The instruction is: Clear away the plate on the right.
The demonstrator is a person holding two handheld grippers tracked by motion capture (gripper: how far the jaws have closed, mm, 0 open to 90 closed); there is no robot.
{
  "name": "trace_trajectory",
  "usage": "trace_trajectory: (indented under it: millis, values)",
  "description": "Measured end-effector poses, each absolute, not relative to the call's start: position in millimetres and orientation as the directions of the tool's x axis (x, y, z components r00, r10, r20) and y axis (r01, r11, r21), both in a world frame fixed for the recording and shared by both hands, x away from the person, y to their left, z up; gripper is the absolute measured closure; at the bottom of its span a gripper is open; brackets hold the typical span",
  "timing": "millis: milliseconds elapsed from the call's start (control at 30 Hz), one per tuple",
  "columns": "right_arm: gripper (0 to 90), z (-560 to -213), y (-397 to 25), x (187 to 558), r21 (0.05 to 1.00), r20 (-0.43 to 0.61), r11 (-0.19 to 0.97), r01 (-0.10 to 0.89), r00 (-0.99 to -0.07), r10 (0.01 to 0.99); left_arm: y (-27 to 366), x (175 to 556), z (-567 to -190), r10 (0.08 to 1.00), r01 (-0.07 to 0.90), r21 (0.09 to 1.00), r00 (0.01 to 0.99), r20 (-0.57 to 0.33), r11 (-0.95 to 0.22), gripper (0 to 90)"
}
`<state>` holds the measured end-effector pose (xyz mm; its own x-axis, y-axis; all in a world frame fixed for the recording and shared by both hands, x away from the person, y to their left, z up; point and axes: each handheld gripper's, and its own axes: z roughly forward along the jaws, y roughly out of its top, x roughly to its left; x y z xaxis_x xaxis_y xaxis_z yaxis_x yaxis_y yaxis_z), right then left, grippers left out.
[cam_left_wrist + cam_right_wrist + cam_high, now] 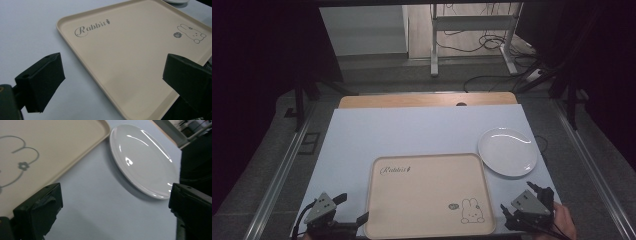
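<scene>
A beige tray [427, 192] printed with "Rabbit" and a rabbit drawing lies empty at the near middle of the table. An empty white plate [507, 151] rests just off the tray's far right corner. My left gripper [353, 207] hovers at the tray's near left corner, open; in the left gripper view its jaws [113, 67] straddle the tray [130, 50] edge with nothing between them. My right gripper [518, 197] is open by the tray's near right corner. Its jaws [115, 195] point over bare mat toward the plate [142, 157], with the tray [55, 145] to their left.
A pale blue mat [412, 130] covers the table, with a wooden strip [427, 100] showing at the far edge. Beyond it stand a desk frame [472, 30] and floor cables [492, 42]. Dark drapes flank both sides.
</scene>
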<state>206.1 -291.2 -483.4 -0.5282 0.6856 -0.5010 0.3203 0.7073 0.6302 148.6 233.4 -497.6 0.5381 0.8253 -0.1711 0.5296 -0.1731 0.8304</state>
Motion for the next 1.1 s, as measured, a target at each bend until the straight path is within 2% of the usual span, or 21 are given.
trace_trajectory:
  millis: [133, 267, 633, 1100]
  values:
    - [0.0, -487, -288, 208, 0.585, -0.572, 0.747, 0.315, -0.492, 0.656, 233, 149, -498, 0.825, 0.529, 0.83, 0.538, -0.171, -0.174, 3.6]
    - [0.0, -490, -286, 210, 0.546, -0.582, 0.772, 0.325, -0.516, 0.629, 233, 149, -498, 0.825, 0.529, 0.83, 0.538, -0.17, -0.174, 3.6]
    - [0.1, -494, -275, 211, 0.461, -0.69, 0.832, 0.31, -0.464, 0.555, 233, 149, -498, 0.825, 0.53, 0.83, 0.538, -0.17, -0.175, 3.6]
    - [10.3, -500, -266, 222, 0.348, -0.777, 0.892, 0.289, -0.444, 0.447, 233, 149, -498, 0.825, 0.531, 0.829, 0.538, -0.17, -0.176, 3.6]
